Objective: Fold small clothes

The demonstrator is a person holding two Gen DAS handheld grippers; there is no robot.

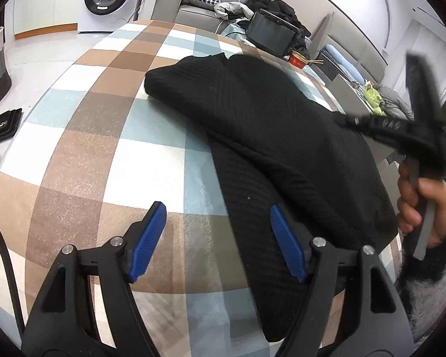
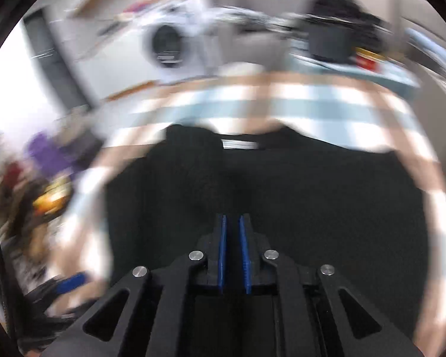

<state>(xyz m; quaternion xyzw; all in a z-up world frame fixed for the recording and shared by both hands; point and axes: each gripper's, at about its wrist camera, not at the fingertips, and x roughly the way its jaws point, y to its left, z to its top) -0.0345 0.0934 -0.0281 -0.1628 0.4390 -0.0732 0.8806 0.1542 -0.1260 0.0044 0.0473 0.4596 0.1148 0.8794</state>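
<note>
**Black top: one fold in, right side in hand**

Left gripper: jaws wide apart, holding nothing. It hovers low over the checked cloth, with its right blue pad at the near left edge of the black top. Whether the pad touches the fabric cannot be told.

The top lies on the checked cloth, right of centre in the left wrist view. One knit layer is laid diagonally across a lower layer, so at least one fold looks done. The far end is rounded and doubled over. The near lower layer lies flat and unfolded.

Right gripper: pads drawn close, a narrow dark gap between them. The right wrist view is heavily blurred. From the left wrist view, a ribbed edge of the top is lifted off the cloth toward the right hand, so the gripper is judged to be clamped on fabric.

Judgement: roughly midway. Left to do: lay the lifted edge across, then fold the near end up.
</note>
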